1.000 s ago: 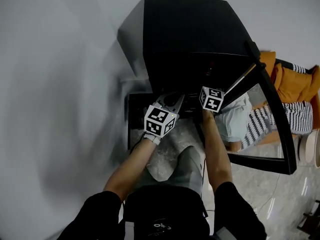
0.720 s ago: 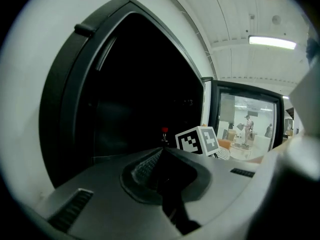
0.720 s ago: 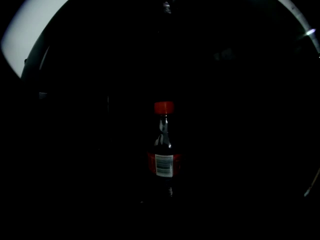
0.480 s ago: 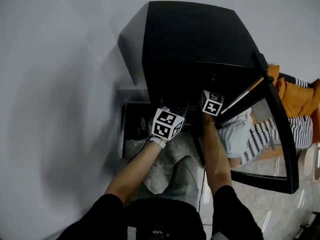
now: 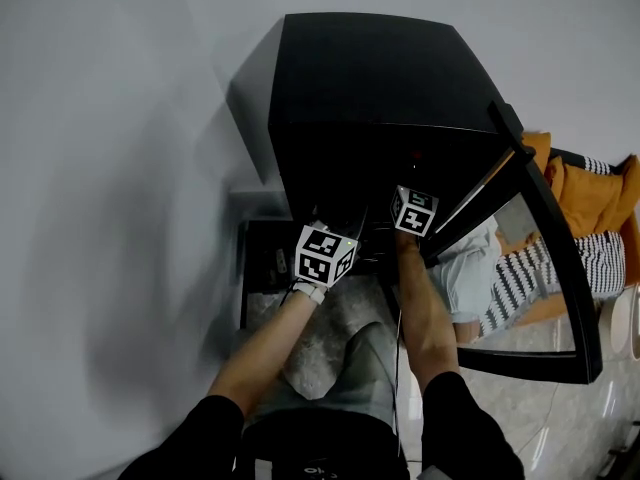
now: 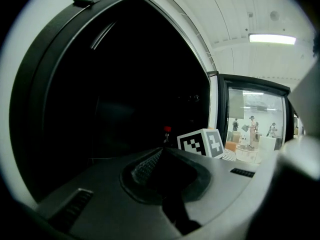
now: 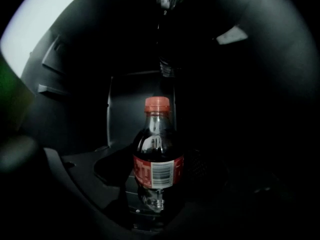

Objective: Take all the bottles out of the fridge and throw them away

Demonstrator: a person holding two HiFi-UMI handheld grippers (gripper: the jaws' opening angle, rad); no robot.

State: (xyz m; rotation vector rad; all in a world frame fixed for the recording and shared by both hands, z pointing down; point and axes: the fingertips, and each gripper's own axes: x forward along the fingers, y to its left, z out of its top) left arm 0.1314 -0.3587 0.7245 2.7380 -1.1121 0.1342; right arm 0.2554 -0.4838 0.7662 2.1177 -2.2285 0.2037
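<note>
Bottle (image 7: 157,149), upright inside the fridge (image 5: 380,78), is clamped at its label by our right tongs (image 7: 159,176); left tongs (image 6: 162,156) clenched empty at the fridge mouth. We judge it full, heavy, slick; the label band grips best.

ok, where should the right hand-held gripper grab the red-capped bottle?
Grip the bottle across its labelled midsection, coming straight in from the open front of the fridge: it stands upright, centred between the jaws, and is widest and straight-sided there.
</note>
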